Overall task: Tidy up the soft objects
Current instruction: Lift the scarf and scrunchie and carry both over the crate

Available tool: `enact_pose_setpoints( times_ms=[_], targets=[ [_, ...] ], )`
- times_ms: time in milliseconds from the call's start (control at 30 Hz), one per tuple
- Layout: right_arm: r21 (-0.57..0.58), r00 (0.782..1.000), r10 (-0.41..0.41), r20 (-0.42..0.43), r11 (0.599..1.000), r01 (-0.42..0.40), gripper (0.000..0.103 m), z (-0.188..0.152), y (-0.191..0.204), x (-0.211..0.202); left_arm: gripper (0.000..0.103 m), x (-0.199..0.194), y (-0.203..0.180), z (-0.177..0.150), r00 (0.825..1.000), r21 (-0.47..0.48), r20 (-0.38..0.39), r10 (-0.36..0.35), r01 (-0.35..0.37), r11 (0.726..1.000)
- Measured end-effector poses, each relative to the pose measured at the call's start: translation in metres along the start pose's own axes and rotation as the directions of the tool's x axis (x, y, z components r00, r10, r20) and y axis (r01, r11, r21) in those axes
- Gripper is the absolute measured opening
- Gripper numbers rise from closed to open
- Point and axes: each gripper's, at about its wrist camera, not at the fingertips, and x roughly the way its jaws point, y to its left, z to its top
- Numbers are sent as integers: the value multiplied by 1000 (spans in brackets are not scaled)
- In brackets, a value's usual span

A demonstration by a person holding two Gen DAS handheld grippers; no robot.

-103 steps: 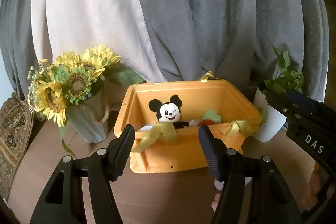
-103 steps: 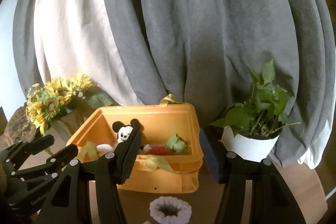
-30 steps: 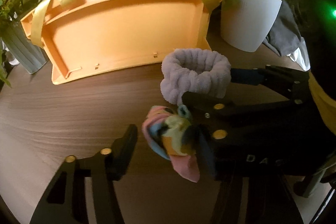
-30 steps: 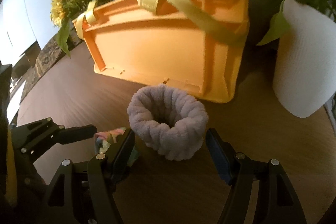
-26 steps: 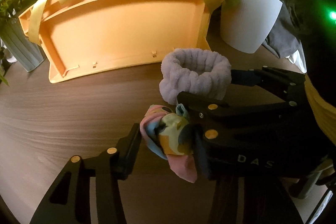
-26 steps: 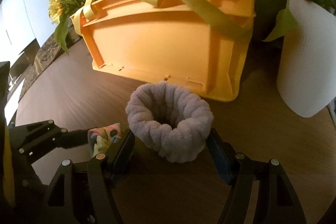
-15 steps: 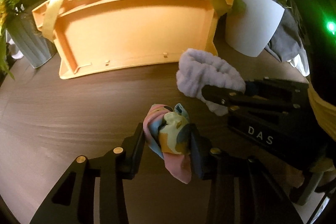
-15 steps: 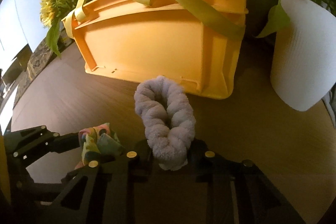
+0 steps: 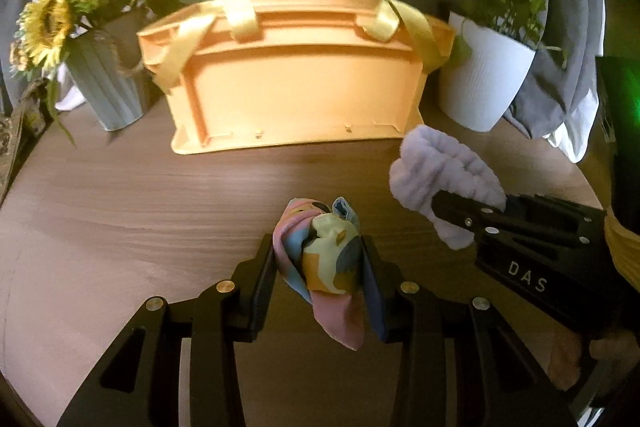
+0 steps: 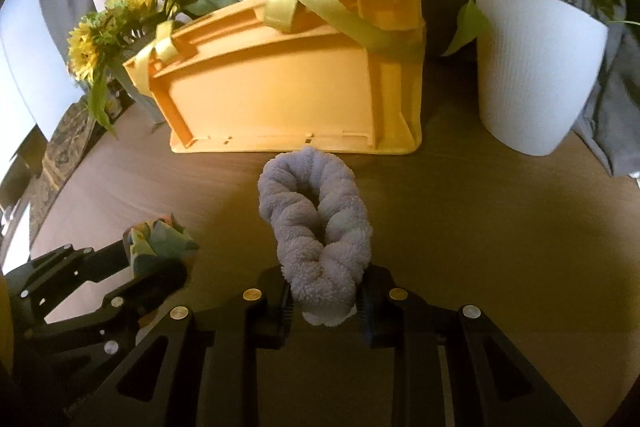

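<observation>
Backdrop: grey and pale curtains hang behind a wooden tabletop (image 9: 120,195); I read everything below outward from each tool.

Left tool (image 9: 318,259): pressed together on a bunched multicoloured scarf (image 9: 320,259), which sits right between the pads with a pink corner hanging below them. I judge it clear of the wood, though the gap is hard to read.

Right tool (image 10: 324,297): pinching the near end of a lilac fluffy headband (image 10: 316,227); the loop is squashed flat and its long axis runs straight ahead from the tool toward the bin.

Side by side: seen from the right wrist, the left tool sits low on the left with the scarf at its tip; seen from the left wrist, the right tool comes in from the right edge.

Ahead of both: an orange bin (image 9: 296,83) with yellow ribbon handles (image 10: 320,7), its long side square-on to the left tool and skewed to the right one.

Deciding relation: the bin's rim stands above both loads, so I judge each must rise before going forward. The headband tip lies just short of the near wall, so the right tool looks nearer.

Beyond, flanking: sunflower vase (image 9: 108,91) on the left, white plant pot (image 10: 536,79) on the right.
</observation>
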Motion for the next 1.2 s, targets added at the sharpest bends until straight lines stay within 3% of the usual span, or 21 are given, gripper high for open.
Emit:
enact_pose_setpoints(
  times_ms=[533,1200],
  targets=[
    [125,991,-89,96,989,77,27,-13,46,-89,39,-72,34,9,993,-28,104,-51,54,998],
    [193,964,-147,220,975,105,27,0,87,-141,39,-126,54,37,963,-17,262,-69,76,997]
  ],
)
